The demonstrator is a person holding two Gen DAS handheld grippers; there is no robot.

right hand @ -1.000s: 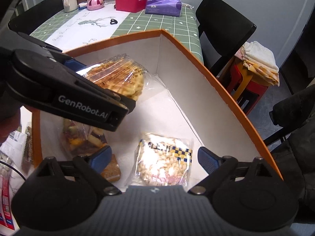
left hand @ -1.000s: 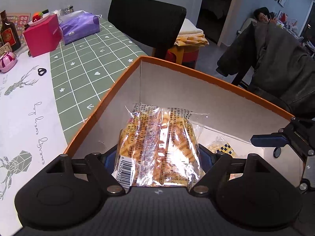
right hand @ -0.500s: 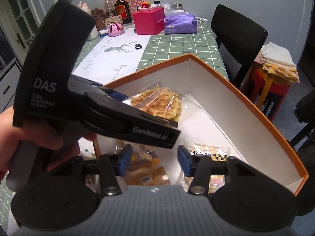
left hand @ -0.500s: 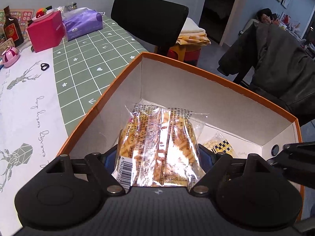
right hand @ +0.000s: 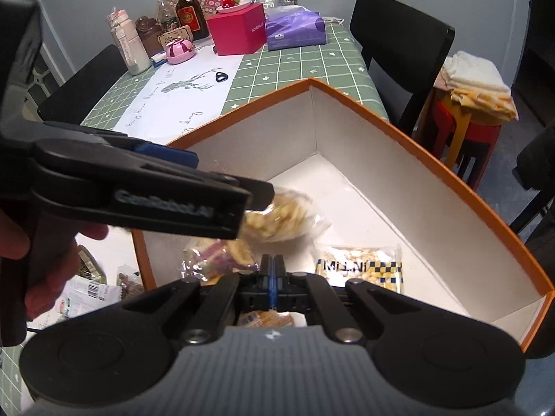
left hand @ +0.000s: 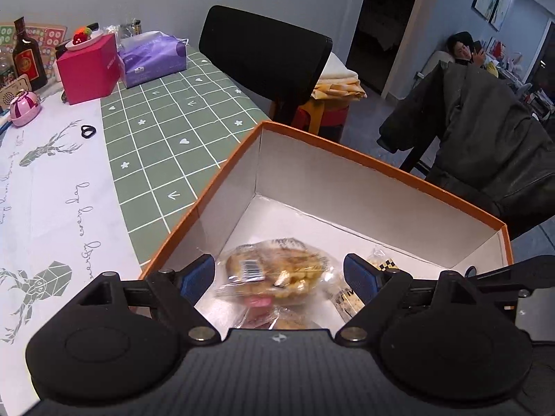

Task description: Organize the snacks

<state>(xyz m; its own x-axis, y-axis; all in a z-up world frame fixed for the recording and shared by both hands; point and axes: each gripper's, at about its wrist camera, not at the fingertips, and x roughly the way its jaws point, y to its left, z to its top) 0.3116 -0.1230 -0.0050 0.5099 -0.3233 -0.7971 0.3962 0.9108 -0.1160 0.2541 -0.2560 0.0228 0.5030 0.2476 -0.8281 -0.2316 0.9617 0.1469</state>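
The waffle packet point(left hand: 277, 270) that was clamped between the left gripper's point(left hand: 279, 277) blue pads a second ago has been released and now lies on the white floor of the orange-rimmed box point(left hand: 364, 159), below and between the spread pads, which are apart from it. The left gripper's jaws are seen wide open, with nothing held. The right gripper point(right hand: 273, 279), which stood wide open a second ago, has been brought fully together: its two blue pads are pressed flat against each other, and nothing is seen between them. It hangs over the near part of the box. A checkered-label snack bag point(right hand: 360, 269) lies on the box floor toward the right wall, and a clear bag with pink and yellow pieces point(right hand: 216, 258) lies just beside the waffle packet; whether the two touch cannot be told, as the left gripper covers part of them. A wrapped biscuit point(right hand: 267, 319) is partly hidden under the right gripper's body. More loose packets point(right hand: 90, 287) lie on the table outside the box's left wall, beside a hand point(right hand: 38, 267) holding the left gripper.
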